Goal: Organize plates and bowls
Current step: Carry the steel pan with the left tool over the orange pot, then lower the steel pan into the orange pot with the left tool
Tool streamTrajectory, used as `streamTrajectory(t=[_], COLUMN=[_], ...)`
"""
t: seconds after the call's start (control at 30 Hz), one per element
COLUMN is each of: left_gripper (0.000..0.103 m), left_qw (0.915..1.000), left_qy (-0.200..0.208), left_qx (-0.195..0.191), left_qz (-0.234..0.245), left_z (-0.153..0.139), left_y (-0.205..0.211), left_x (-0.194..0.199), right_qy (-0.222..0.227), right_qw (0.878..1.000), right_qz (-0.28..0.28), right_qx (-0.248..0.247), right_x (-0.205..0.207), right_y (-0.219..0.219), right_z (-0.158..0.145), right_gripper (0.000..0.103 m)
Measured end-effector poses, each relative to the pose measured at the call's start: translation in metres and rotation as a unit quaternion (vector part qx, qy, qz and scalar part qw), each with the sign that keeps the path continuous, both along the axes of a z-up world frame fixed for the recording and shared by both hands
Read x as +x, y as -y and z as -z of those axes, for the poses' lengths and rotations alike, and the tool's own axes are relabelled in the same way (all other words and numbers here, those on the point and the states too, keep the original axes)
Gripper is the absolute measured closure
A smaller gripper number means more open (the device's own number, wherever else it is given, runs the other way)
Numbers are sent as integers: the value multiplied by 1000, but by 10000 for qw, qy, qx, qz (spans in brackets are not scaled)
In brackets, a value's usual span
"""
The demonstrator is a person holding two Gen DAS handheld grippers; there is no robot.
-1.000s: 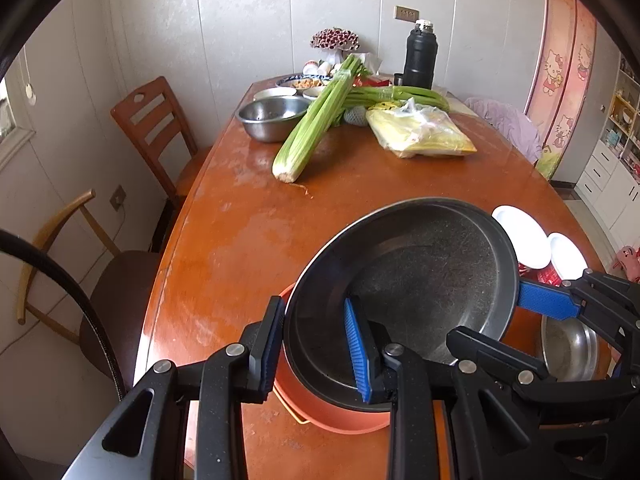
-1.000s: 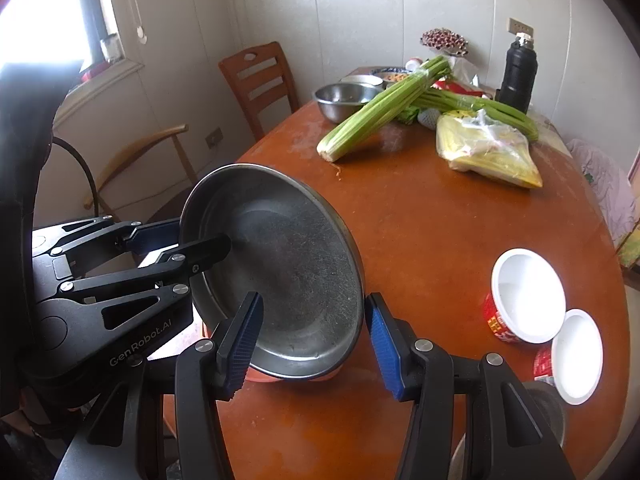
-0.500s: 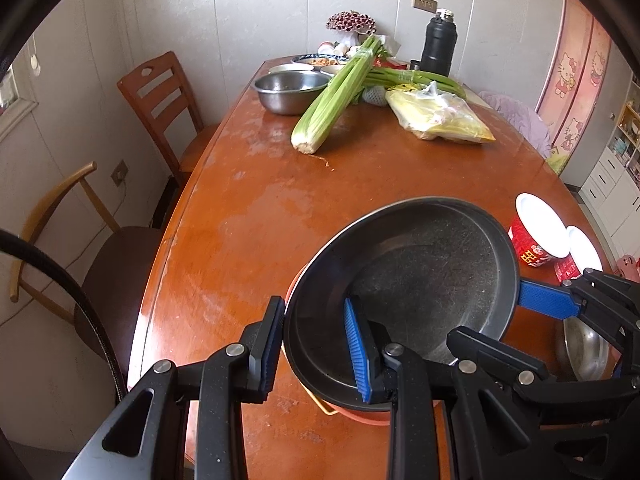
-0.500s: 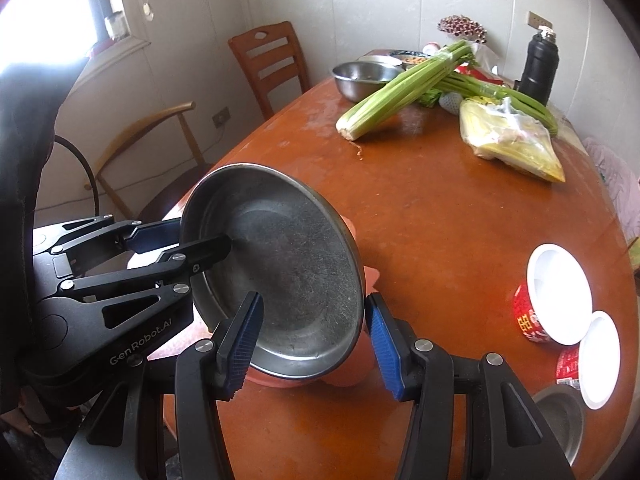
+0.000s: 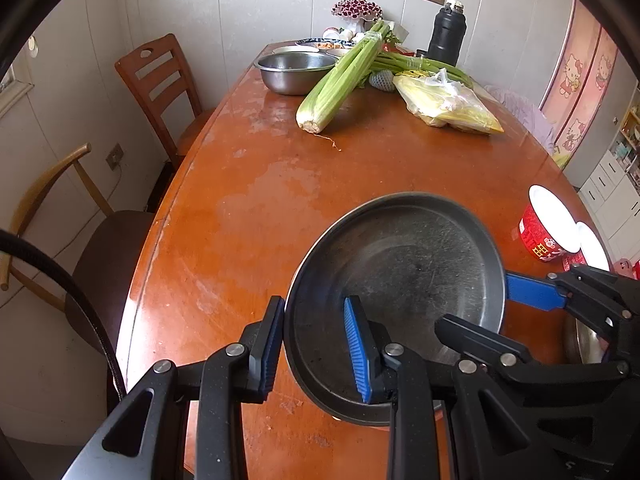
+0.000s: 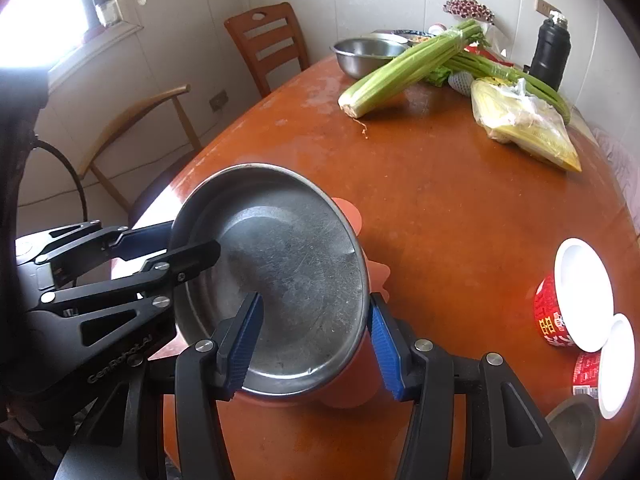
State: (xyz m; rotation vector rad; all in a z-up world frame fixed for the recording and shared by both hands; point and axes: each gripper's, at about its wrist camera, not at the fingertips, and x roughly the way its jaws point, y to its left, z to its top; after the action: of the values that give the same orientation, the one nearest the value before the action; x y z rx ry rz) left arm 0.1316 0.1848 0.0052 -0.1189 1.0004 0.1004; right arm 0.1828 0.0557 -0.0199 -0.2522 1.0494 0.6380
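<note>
A wide steel plate (image 5: 404,280) is held tilted above the table, also seen in the right wrist view (image 6: 280,276). My left gripper (image 5: 316,348) grips its near-left rim, one blue pad inside, one outside. My right gripper (image 6: 316,344) grips the opposite rim the same way. Under the plate sits an orange plastic bowl (image 6: 372,384), mostly hidden. A small steel bowl (image 6: 572,428) sits at the front right, and another steel bowl (image 5: 294,72) at the table's far end.
Celery (image 5: 344,76), a yellow bag (image 5: 448,104), a black flask (image 5: 446,32) and dishes crowd the far end of the wooden table (image 5: 260,184). Two red lidded cups (image 6: 568,308) stand at the right. Two chairs (image 5: 160,88) stand to the left.
Both grippers and the steel plate have risen and pulled back from the far end; the plate stays gripped on both rims and the orange bowl below shows less.
</note>
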Motion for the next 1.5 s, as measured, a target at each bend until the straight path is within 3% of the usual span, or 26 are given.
streamTrajectory(t=[1.17,1.5], left_gripper=[72,72], left_qw=[9997,9996], left_qy=[-69,12], left_qx=[-204,-243], left_qz=[73,-155], left_z=[13,9], left_y=[-6,-17], left_x=[2,-8], right_qy=[43,60], right_qw=[9988,9987], right_qz=[-66,-87], right_qx=[-475,-495], right_x=[2,-1], right_y=[-10,-8], right_z=[24,25], right_gripper=[48,48])
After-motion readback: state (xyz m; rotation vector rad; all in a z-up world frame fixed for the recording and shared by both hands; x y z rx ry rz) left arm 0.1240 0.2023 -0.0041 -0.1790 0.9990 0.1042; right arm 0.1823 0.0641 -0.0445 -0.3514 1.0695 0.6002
